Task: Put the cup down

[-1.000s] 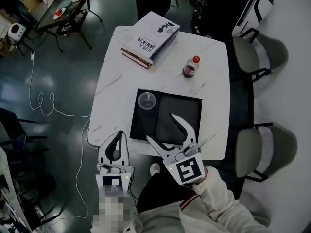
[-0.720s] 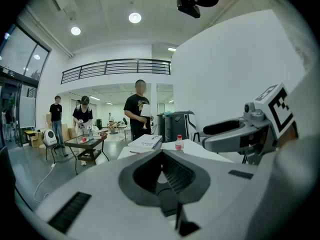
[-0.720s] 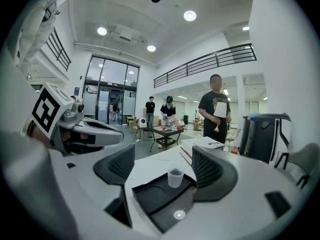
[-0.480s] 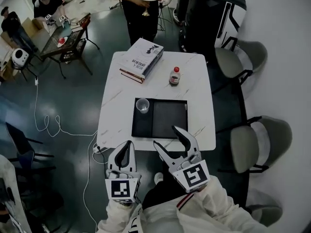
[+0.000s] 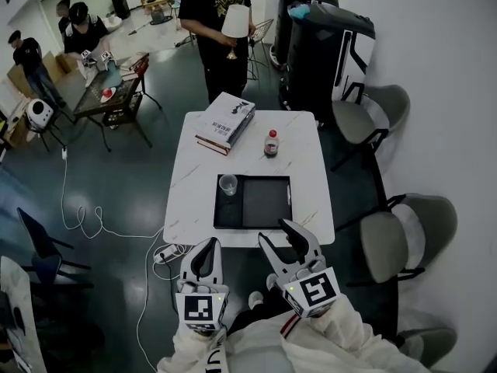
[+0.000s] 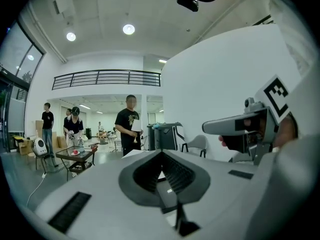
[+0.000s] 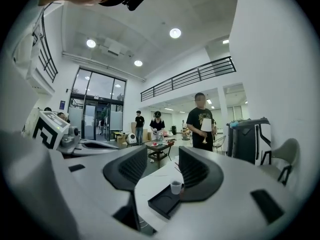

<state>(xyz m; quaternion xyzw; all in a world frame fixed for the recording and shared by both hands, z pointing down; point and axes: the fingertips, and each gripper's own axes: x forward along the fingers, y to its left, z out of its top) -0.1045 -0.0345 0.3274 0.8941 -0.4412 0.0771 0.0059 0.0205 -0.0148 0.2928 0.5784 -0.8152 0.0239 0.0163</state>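
Note:
A clear plastic cup [image 5: 227, 185] stands upright in the far left corner of the black tray [image 5: 264, 204] on the white marble table [image 5: 190, 185]. Both grippers hang well off the table's near edge, raised and apart from the cup. My left gripper [image 5: 208, 245] is shut, its jaws meeting at the tip [image 6: 161, 154] with nothing in them. My right gripper [image 5: 277, 233] is open; its jaws have just been closing and hold nothing. Through their gap [image 7: 162, 154] I see the cup [image 7: 175, 187] and the tray [image 7: 162, 204] far ahead.
A stack of books [image 5: 225, 121] and a red-capped bottle [image 5: 270, 143] sit at the table's far end. A person holding a lamp [image 5: 225, 22] stands beyond it. Two chairs [image 5: 400, 239] line the right side; a cable [image 5: 85, 216] lies on the floor at left.
Both grippers have risen and drawn back from the table, which now looks smaller and farther. The right gripper's jaws stand narrower than before. The cup has stayed on the tray.

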